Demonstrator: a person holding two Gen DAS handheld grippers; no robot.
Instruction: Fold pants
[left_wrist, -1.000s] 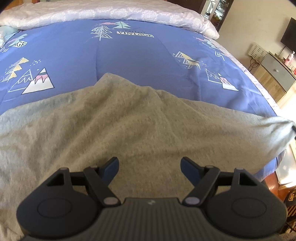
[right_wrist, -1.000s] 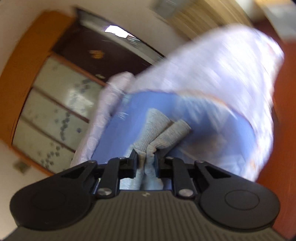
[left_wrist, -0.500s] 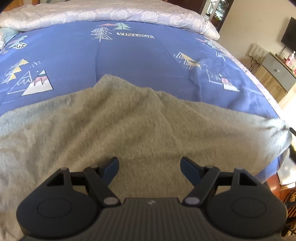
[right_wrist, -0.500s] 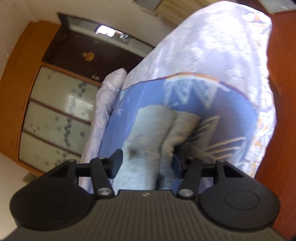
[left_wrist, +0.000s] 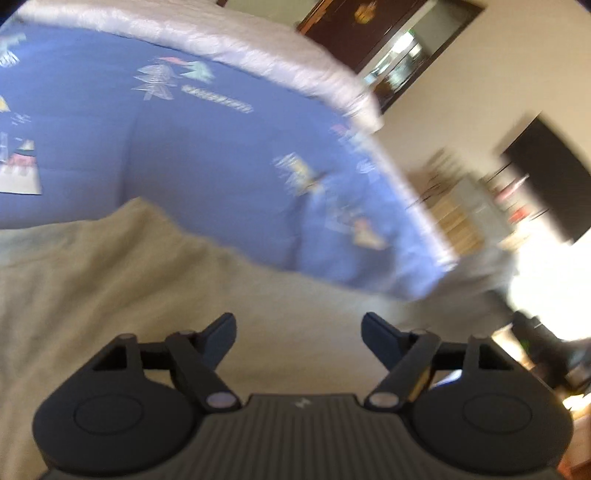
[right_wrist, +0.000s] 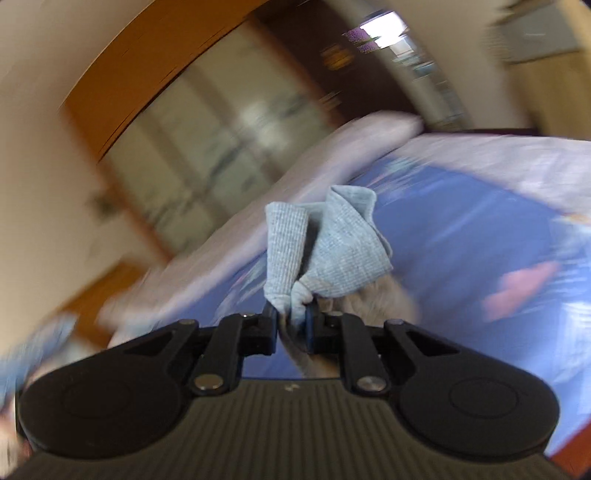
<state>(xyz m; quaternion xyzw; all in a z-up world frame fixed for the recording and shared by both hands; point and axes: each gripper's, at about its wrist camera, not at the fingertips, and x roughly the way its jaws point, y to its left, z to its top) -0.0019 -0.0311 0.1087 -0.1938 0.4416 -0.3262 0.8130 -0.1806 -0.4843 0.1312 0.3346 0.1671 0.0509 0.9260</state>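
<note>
Two tongs: the right gripper pinches a bunched cuff of the grey knit pants, centre frame; the left gripper gapes wide above cloth spread across the blue patterned bedspread. Step: apparently carrying a leg over; next, lay it aligned.

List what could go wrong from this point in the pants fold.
1. The right gripper pinches only a small bunched bit of the grey pants; that thin hold could slip as it carries the fabric.
2. The left gripper has its jaws open above the pants, pinning nothing, so the body of the cloth may drag across the blue bedspread and wrinkle.
3. Both views are motion-blurred; fast movement could land the fold crooked.
</note>
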